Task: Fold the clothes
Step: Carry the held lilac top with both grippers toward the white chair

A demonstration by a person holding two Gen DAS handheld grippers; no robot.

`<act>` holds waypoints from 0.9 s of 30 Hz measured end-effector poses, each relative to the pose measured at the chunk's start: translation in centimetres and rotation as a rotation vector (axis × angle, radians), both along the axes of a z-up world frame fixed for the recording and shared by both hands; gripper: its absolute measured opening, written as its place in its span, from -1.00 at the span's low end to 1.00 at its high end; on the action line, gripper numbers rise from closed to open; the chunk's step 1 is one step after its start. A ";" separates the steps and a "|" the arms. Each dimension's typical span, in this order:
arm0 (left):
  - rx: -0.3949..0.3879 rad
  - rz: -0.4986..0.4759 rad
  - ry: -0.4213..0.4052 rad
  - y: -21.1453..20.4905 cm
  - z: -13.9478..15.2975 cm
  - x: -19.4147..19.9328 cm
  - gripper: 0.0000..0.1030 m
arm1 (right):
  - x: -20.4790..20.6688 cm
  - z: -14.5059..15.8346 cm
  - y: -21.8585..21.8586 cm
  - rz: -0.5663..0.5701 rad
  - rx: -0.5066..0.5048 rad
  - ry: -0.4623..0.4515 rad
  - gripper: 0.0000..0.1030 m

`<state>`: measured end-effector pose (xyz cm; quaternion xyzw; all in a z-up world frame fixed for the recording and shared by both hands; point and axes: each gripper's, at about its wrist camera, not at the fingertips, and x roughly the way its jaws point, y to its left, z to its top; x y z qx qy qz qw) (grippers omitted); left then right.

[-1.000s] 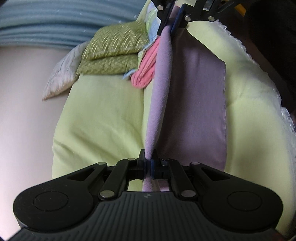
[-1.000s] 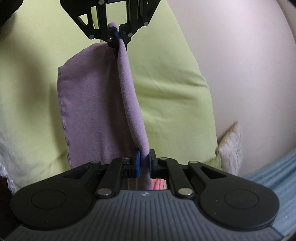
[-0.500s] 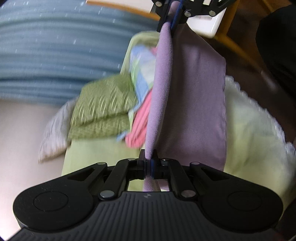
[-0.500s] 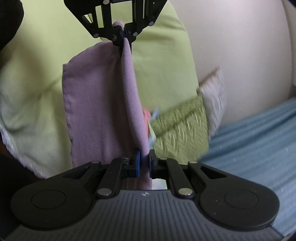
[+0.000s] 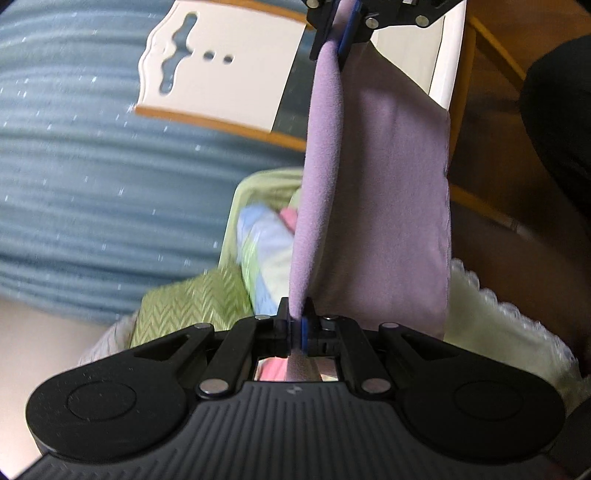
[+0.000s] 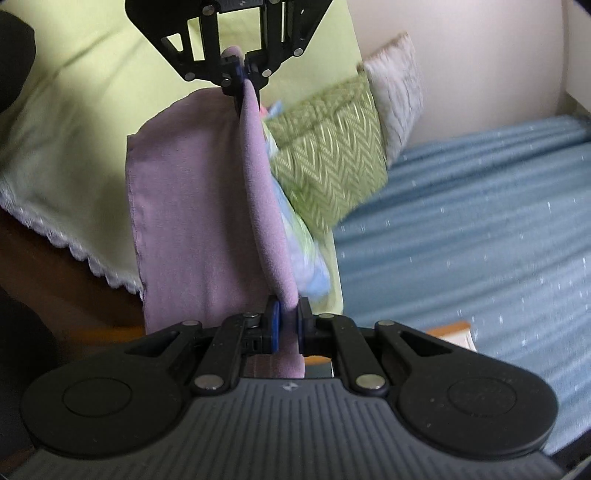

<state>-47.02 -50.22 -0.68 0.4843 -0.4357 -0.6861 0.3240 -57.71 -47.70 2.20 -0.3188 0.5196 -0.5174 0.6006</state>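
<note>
Jaws of the left gripper are clamped on the lilac cloth, which stretches ahead to the right gripper and hangs in front; left of the jaws sit a green zigzag cushion, folded pastel clothes and a blue ribbed cover. From the right wrist, its jaws likewise pinch the cloth, hiding part of the yellow-green blanket.
</note>
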 end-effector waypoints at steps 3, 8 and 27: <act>0.007 -0.041 -0.005 -0.6 -0.3 -1.9 -0.91 | -1.7 -0.3 -0.2 -0.045 0.004 -0.012 -0.88; 0.017 -0.111 -0.023 -1.4 -1.0 -4.7 -0.91 | -4.0 -1.0 0.0 -0.114 0.013 -0.028 -0.88; 0.084 -0.279 -0.060 0.5 -3.2 -11.6 -0.91 | -11.3 -3.6 3.7 -0.281 0.058 -0.103 -0.88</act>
